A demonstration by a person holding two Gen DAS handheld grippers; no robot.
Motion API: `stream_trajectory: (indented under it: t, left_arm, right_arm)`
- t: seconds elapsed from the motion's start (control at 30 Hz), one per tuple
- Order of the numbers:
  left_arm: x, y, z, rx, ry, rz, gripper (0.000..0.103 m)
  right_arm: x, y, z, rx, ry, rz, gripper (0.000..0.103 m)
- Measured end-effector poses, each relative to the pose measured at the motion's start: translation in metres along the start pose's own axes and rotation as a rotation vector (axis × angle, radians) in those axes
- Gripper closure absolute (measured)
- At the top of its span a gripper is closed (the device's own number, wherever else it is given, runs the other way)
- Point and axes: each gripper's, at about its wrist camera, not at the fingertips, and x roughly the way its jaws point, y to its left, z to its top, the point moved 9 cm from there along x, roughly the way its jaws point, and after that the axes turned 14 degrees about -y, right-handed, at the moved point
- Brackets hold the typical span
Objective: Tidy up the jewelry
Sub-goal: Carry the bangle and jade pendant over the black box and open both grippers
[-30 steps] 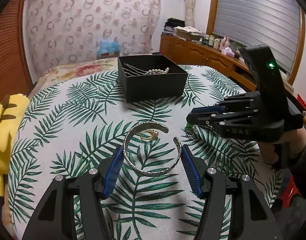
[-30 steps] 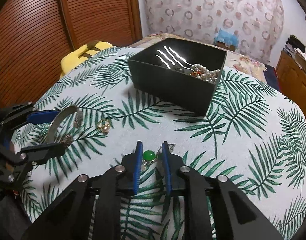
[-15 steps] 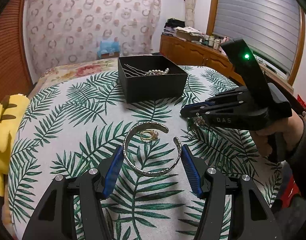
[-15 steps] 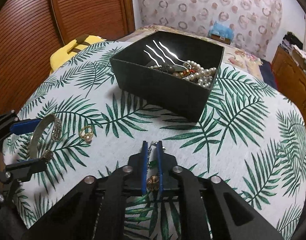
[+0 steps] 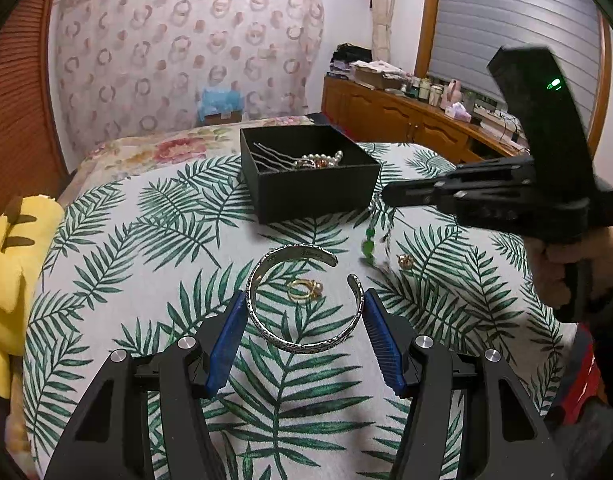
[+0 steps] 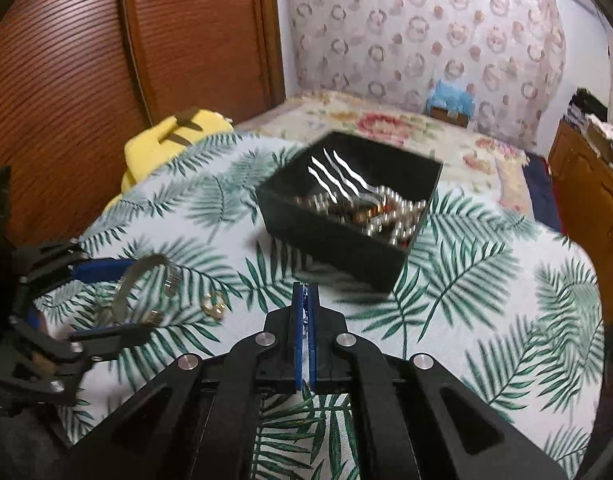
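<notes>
A silver cuff bracelet [image 5: 304,300] lies on the leaf-print cloth between the blue pads of my left gripper [image 5: 302,316], which is open around it. A gold pearl ring [image 5: 305,290] lies inside the cuff's curve. My right gripper [image 6: 305,300] is shut on a chain with green beads [image 5: 368,246], which dangles below it in the left wrist view, above the cloth. A small gold piece [image 5: 404,261] lies beneath. The black box [image 5: 310,174] holds hairpins and pearls. The cuff [image 6: 146,292] and the ring [image 6: 213,305] also show in the right wrist view.
A yellow plush toy [image 5: 14,264] lies at the left edge of the bed. A wooden dresser [image 5: 406,124] with clutter stands at the back right. Wooden sliding doors [image 6: 106,80] stand to the left.
My right gripper has closed on the green-bead chain and lifted it off the cloth, moving up and toward the black box. My left gripper has stayed open around the cuff.
</notes>
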Motion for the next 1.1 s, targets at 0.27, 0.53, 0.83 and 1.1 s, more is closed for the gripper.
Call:
stream_trajectory:
  t: [0.27, 0.53, 0.83, 1.1]
  left_arm:
    - [0.007, 0.004, 0.017, 0.01, -0.022, 0.005, 0.047]
    - [0.014, 0.005, 0.045, 0.025, -0.062, 0.006, 0.047]
    - [0.029, 0.004, 0.07, 0.045, -0.085, 0.009, 0.047]
    - [0.046, 0.007, 0.082, 0.066, -0.077, 0.016, 0.047]
  right_arm:
    - [-0.02, -0.003, 0.035, -0.031, -0.072, -0.01, 0.101]
    - [-0.018, -0.02, 0.062, -0.047, -0.111, -0.038, 0.101]
    - [0.001, -0.044, 0.088, -0.024, -0.139, -0.069, 0.101]
    - [0.026, -0.066, 0.077, 0.035, -0.106, -0.1, 0.099]
